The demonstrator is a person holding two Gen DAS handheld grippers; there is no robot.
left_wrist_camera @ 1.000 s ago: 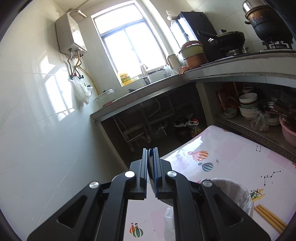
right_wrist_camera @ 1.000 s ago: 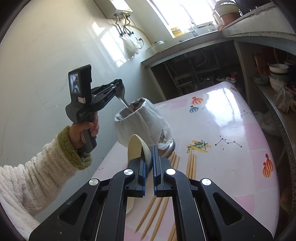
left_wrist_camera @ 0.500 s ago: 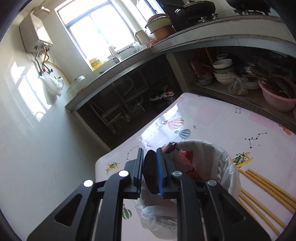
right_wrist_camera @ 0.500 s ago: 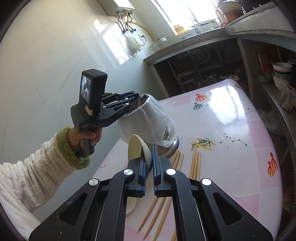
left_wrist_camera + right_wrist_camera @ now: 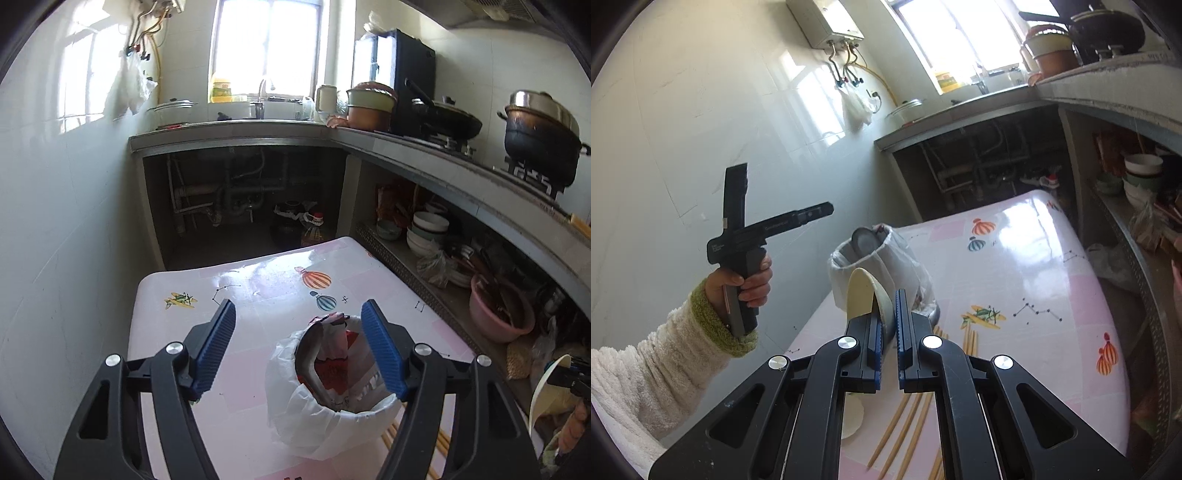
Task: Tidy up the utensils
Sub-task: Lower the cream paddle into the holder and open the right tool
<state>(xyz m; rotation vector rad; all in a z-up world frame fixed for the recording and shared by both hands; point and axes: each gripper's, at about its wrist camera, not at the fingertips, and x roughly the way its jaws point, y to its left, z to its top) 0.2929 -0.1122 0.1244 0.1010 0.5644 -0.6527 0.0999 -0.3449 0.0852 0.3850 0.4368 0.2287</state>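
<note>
A container lined with a white plastic bag stands on the pink balloon-print table. A metal spoon leans inside it, bowl end up. My left gripper hovers above and behind the container, its jaws opening wide with nothing between the pads. In the right wrist view a hand holds the left gripper up, left of the container. My right gripper is shut on a cream ceramic spoon, just in front of the container. Wooden chopsticks lie on the table.
A second pale spoon lies on the table under my right gripper. The white tiled wall runs close along the left. An open shelf with bowls and a pink basin sits right of the table, below the stove counter.
The left gripper came down over the container with the metal spoon, opened and let it drop in, then lifted and rolled. The right gripper rose slightly, still gripping the cream spoon.
</note>
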